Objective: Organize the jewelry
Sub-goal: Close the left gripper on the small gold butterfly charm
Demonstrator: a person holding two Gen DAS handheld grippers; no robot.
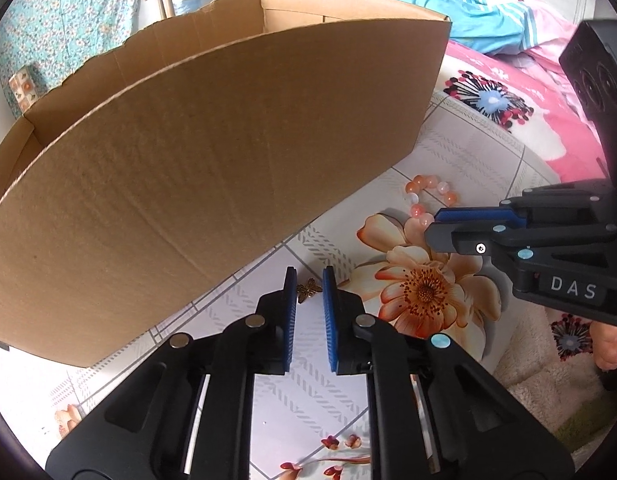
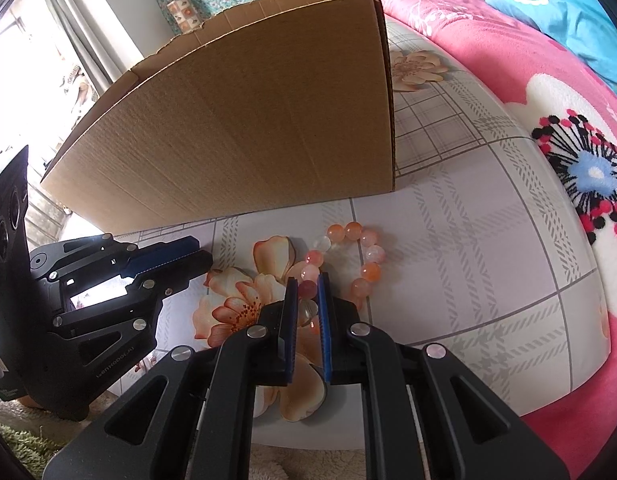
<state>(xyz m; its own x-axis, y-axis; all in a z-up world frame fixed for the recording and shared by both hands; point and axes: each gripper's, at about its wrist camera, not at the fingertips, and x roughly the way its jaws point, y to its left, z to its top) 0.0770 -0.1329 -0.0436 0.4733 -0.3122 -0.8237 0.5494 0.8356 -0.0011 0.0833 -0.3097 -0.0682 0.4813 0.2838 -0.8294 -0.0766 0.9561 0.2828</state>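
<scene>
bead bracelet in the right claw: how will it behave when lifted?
Likely floppy: the bead bracelet is strung round beads, so the loop should sag from the right claw. Glossy beads may slip between the pads. Probably light, and it could swing on the way to the cardboard box.

Bead bracelet point(image 2: 342, 264), butterfly charm point(image 1: 308, 290) beside box point(image 1: 212, 168)

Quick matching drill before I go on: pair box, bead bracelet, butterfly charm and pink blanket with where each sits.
Things:
1 cardboard box
2 bead bracelet
3 butterfly charm
4 pink blanket

Places:
a between the left gripper pads
b standing behind both grippers
c partly between the right gripper pads
d along the tablecloth's right side

Pairs: 1-b, 2-c, 3-a, 4-d
</scene>
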